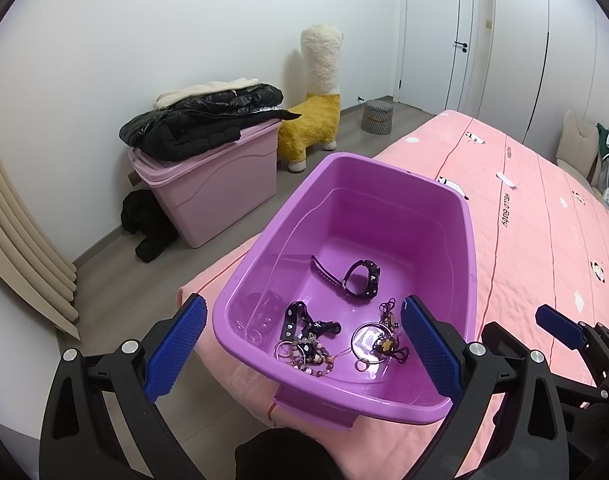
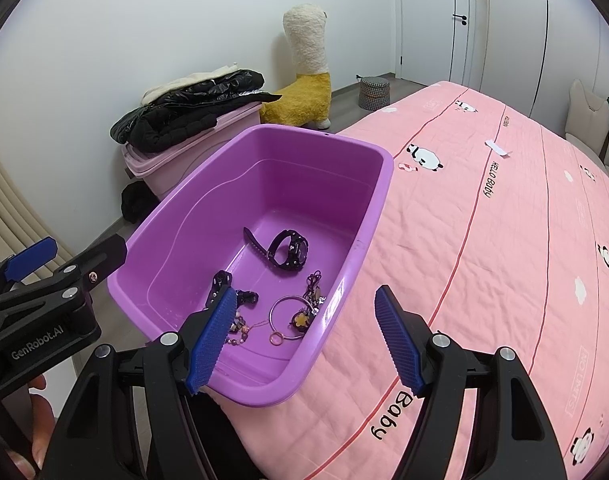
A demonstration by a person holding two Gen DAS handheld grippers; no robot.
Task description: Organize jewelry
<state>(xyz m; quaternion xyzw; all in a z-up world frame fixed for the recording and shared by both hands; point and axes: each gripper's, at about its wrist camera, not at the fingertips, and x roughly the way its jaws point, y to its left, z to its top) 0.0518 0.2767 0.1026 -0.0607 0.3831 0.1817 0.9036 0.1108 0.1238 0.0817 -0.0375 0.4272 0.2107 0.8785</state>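
left tool (image 1: pixel 302 354) jaws apart, nearer | jewelry (image 1: pixel 304 350) low centre, between its pads | right tool (image 2: pixel 306 340) apart, offset right of purple tub (image 1: pixel 470 240)

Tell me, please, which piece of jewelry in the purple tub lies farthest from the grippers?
The black wristwatch, alone toward the middle of the purple tub; the beads and rings cluster nearer.
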